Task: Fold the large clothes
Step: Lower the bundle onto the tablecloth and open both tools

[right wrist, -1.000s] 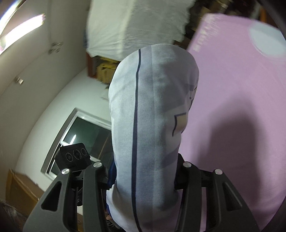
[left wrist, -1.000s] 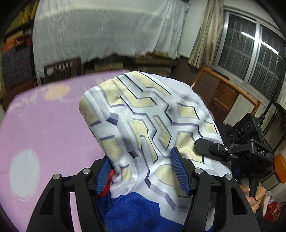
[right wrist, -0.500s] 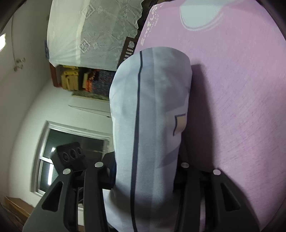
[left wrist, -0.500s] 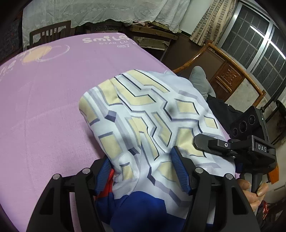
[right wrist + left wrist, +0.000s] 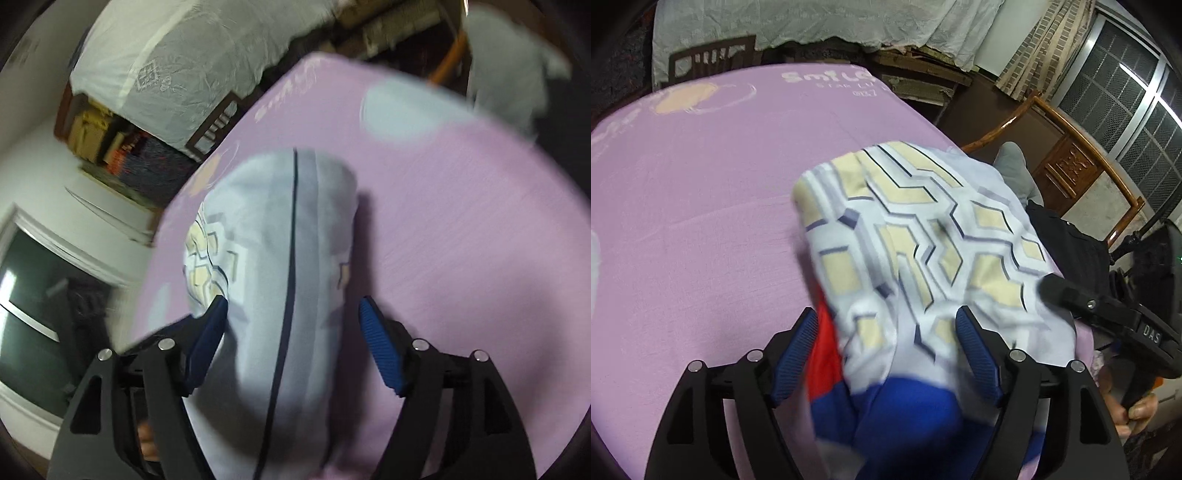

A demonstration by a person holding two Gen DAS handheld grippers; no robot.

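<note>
My left gripper (image 5: 886, 354) stands wide, its blue pads (image 5: 792, 362) apart on either side of the garment (image 5: 923, 236), and I cannot tell whether either pad actually presses the cloth or the fabric merely drapes between them. The garment is a pale piece printed with cream and grey geometric shapes, with a red strip and a blue band at its near end; that near end runs out of the bottom of the left wrist view, so how much more there is stays hidden. It lies bunched over the near right part of the purple sheet (image 5: 701, 206), which covers the table and carries white lettering at its far edge, only partly readable. My right gripper (image 5: 291, 347) is also spread wide, the cloth (image 5: 288, 258) passing loosely between its pads with a visible gap on the right side; here the fabric shows mostly its plain grey-white face with one dark line down it, and the whole right wrist view is smeared by motion blur. In the left wrist view the right gripper (image 5: 1108, 314) shows as a black body at the garment's right edge, its fingertips buried behind the cloth. Beyond the table, a wooden chair (image 5: 1071, 162) stands to the far right.
</note>
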